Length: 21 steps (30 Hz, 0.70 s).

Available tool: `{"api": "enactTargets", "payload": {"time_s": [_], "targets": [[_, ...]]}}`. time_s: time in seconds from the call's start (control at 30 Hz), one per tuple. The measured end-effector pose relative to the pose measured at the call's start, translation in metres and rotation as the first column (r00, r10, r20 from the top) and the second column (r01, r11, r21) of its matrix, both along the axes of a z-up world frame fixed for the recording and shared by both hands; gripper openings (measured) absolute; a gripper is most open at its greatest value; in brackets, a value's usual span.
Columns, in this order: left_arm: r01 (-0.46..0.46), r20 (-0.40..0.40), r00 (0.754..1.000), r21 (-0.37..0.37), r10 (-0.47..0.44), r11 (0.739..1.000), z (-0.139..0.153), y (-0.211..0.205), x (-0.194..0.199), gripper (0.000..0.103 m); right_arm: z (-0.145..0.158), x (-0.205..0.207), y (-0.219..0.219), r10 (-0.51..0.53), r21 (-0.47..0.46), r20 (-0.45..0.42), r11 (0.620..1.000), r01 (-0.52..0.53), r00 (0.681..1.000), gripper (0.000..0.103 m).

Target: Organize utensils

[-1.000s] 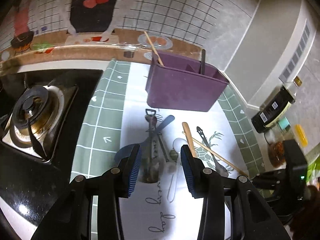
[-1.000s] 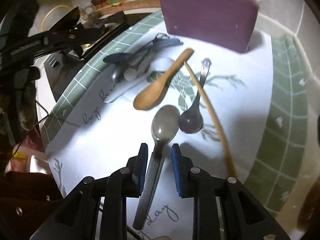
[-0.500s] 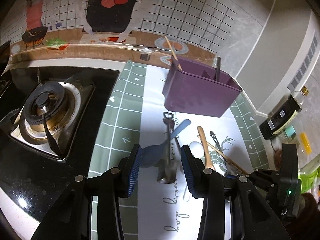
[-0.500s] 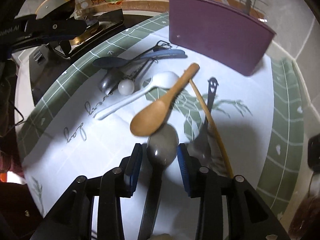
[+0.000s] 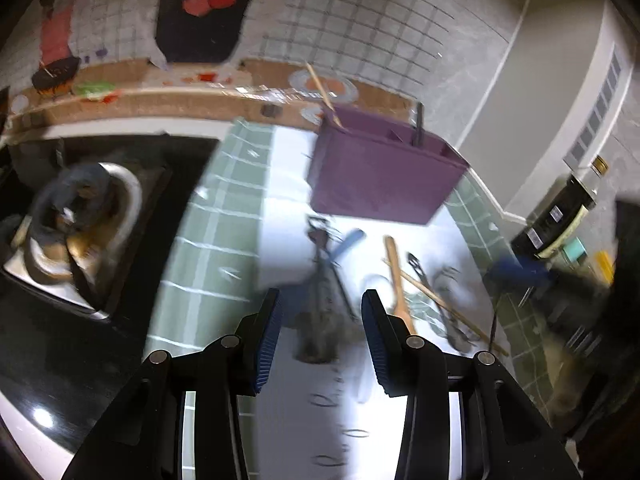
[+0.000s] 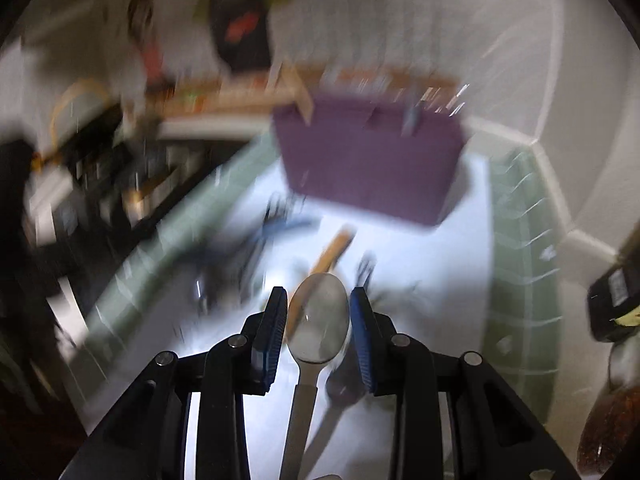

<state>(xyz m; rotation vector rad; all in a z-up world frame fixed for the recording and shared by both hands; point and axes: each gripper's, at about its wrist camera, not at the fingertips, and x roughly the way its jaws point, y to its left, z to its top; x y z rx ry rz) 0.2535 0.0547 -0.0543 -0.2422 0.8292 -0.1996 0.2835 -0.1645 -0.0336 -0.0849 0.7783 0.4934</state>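
My right gripper (image 6: 318, 312) is shut on a grey spoon (image 6: 318, 322), bowl forward, lifted above the mat; this view is motion-blurred. The purple utensil holder (image 6: 368, 160) stands ahead, with a chopstick and a dark handle in it. My left gripper (image 5: 322, 320) is open and empty above the mat, near a blue spoon (image 5: 344, 242) and a metal utensil (image 5: 320, 320). The holder (image 5: 380, 176) is beyond them. A wooden spoon (image 5: 396, 276), a chopstick (image 5: 444, 304) and a dark spoon (image 5: 436, 296) lie to the right. The right gripper's blurred shape (image 5: 520, 272) shows at the right.
A gas stove (image 5: 80, 220) is left of the green and white mat (image 5: 208, 240). Bottles (image 5: 560, 216) stand at the right by the wall. A tiled backsplash with stickers runs behind the counter.
My right gripper has lifted the grey spoon off the mat and swung up toward the purple holder. My left gripper has drawn back a little and stays open.
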Motion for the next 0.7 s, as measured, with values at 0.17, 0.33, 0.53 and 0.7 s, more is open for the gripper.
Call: {"api": "enactTargets", "payload": {"time_s": [0.17, 0.33, 0.53, 0.7], "targets": [[0.077, -0.044, 0.996, 0.065, -0.074, 0.995, -0.024, -0.041, 0.001, 0.041, 0.053, -0.006, -0.020, -0.091, 0.086, 0.154, 0.993, 0.078, 0.984, 0.029], [0.087, -0.066, 0.994, 0.073, -0.082, 0.994, -0.037, -0.059, 0.008, 0.028, 0.078, -0.009, -0.030, -0.138, 0.138, 0.200, 0.984, 0.111, 0.970, 0.029], [0.051, -0.090, 0.995, 0.116, -0.041, 0.992, -0.049, -0.062, 0.020, 0.024, 0.088, -0.009, -0.034, -0.153, 0.148, 0.208, 0.981, 0.123, 0.966, 0.029], [0.008, -0.115, 0.993, 0.134, 0.007, 0.991, -0.058, -0.059, 0.024, 0.024, 0.088, -0.016, -0.028, -0.154, 0.112, 0.236, 0.985, 0.130, 0.959, 0.029]]}}
